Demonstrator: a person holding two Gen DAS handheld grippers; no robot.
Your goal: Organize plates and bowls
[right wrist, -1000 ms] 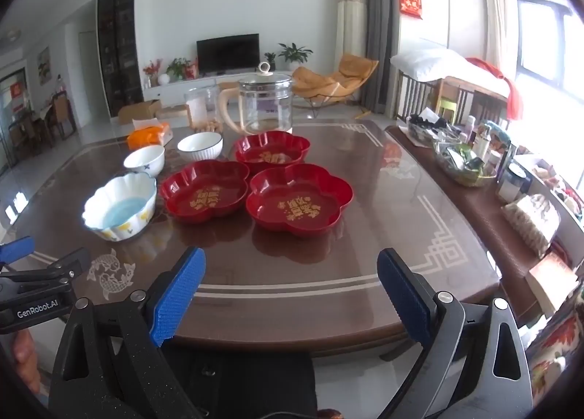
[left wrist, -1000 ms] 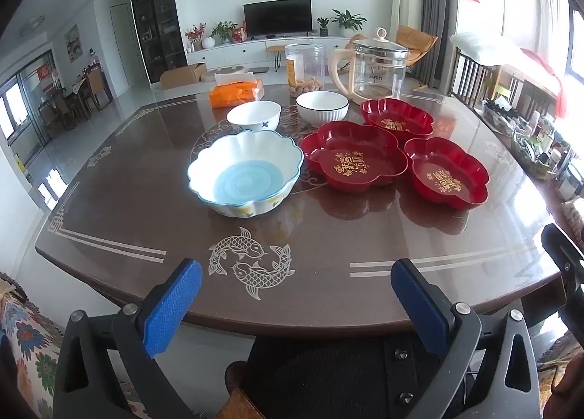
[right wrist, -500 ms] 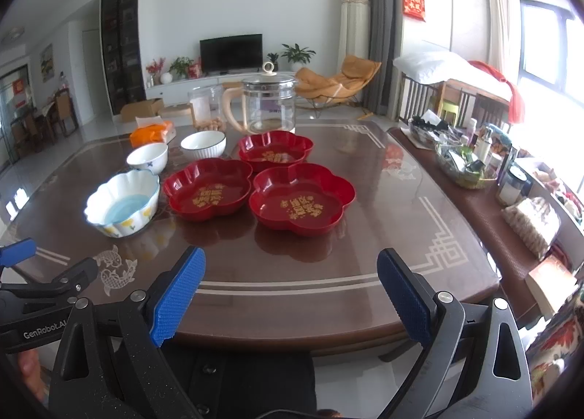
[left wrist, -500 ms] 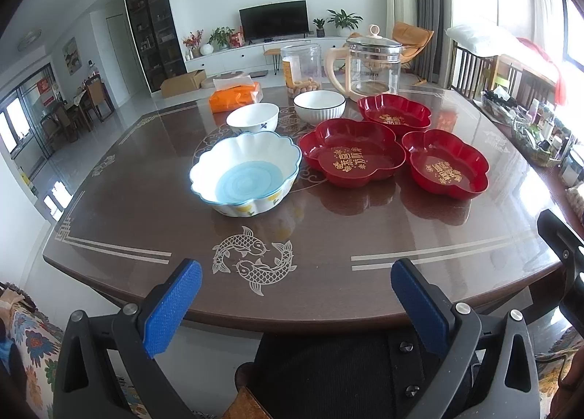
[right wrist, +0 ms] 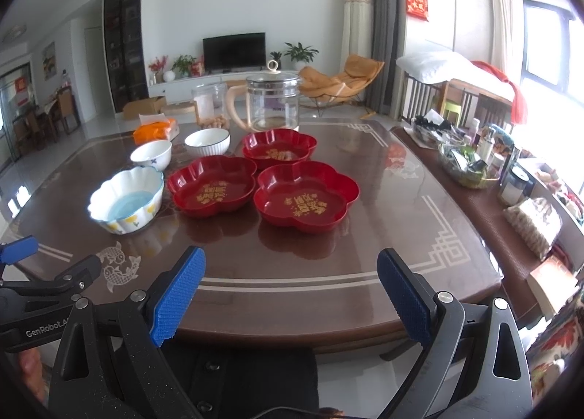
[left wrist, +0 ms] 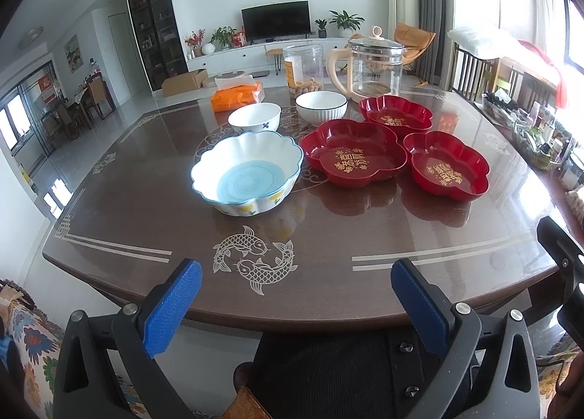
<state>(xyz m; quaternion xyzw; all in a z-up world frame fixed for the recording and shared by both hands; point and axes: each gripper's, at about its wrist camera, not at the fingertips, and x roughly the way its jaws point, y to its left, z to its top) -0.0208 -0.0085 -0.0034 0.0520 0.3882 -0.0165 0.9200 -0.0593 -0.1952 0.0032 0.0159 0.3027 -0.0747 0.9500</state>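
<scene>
Three red flower-shaped plates sit on the brown table (left wrist: 365, 258): a middle one (left wrist: 356, 157), a right one (left wrist: 447, 168) and a far one (left wrist: 396, 115). To their left stands a scalloped white bowl with a blue bottom (left wrist: 248, 172). Behind it are a small white bowl with a blue mark (left wrist: 254, 118) and a ribbed white bowl (left wrist: 321, 107). My left gripper (left wrist: 295, 304) is open over the near table edge, holding nothing. My right gripper (right wrist: 292, 291) is open too, short of the nearest red plate (right wrist: 306, 198).
A glass kettle (left wrist: 374, 66), a clear jar (left wrist: 303, 68) and an orange tissue pack (left wrist: 237, 95) stand at the table's far side. A side shelf with bottles and a basket (right wrist: 471, 163) runs along the right. A dark chair back (left wrist: 328, 375) is below the grippers.
Both grippers have drawn back and risen a little, so the table looks slightly farther off. The dishes have not moved and both grippers stay open.
</scene>
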